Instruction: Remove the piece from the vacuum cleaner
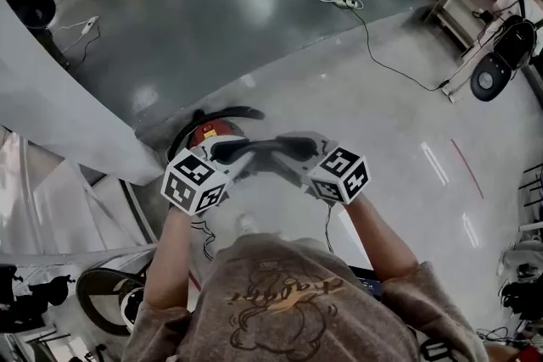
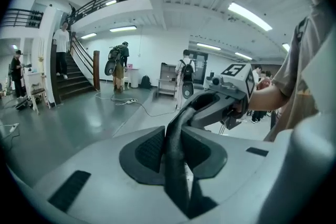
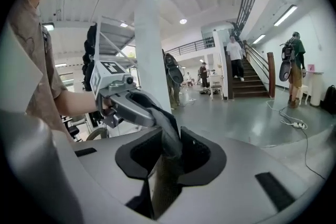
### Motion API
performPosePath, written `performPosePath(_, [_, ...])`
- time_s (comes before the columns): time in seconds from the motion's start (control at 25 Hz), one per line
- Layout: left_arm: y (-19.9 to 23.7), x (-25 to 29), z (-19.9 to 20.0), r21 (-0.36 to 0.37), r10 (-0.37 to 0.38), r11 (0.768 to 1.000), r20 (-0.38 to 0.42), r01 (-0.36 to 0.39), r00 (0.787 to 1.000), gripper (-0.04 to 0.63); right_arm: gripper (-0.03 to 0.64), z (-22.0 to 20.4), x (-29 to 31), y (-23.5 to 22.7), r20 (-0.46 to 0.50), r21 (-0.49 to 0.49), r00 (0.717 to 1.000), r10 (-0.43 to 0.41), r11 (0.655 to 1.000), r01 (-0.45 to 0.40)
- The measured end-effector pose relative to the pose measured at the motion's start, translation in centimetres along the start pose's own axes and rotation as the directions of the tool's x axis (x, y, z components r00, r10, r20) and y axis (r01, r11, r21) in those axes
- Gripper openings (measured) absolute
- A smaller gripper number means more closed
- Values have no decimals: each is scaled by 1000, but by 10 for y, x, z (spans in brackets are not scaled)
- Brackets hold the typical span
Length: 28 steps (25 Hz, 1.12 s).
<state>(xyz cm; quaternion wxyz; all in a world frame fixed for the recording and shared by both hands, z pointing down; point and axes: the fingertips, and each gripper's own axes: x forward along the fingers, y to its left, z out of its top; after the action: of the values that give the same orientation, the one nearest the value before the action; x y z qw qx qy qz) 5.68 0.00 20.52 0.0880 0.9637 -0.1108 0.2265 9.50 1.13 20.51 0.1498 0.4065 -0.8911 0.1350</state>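
Note:
A dark, flat, curved piece spans between my two grippers at chest height. My left gripper is shut on its left end and my right gripper on its right end, the jaws facing each other. Below and behind them, the red vacuum cleaner sits on the floor with a black hose arching over it. In the left gripper view the piece rises from between my left gripper's pads toward the right gripper. The right gripper view mirrors this: piece, right gripper, left gripper.
A white slanted pillar stands close at the left. A cable and a power strip lie on the floor ahead. A round black fan stands at the right, and dark gear at the lower left. People stand by the stairs.

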Motion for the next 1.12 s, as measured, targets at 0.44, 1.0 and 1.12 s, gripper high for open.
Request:
performPosePath(0.44, [-8,7,2,-11,20,1000,192,-19,981,77,97,2,-14,-4,142,-47,989,-50,997,57])
performPosePath(1.0, [-6,25,-28,-83,9,997,123,1,992,77,97,-33,-4,-9,90,22,995,-30,999,28])
performPosePath(1.12, [-3,21,-31,-85,15,996,121,-5,993,78,95,-33,1,-7,88,23,996,-29,999,27])
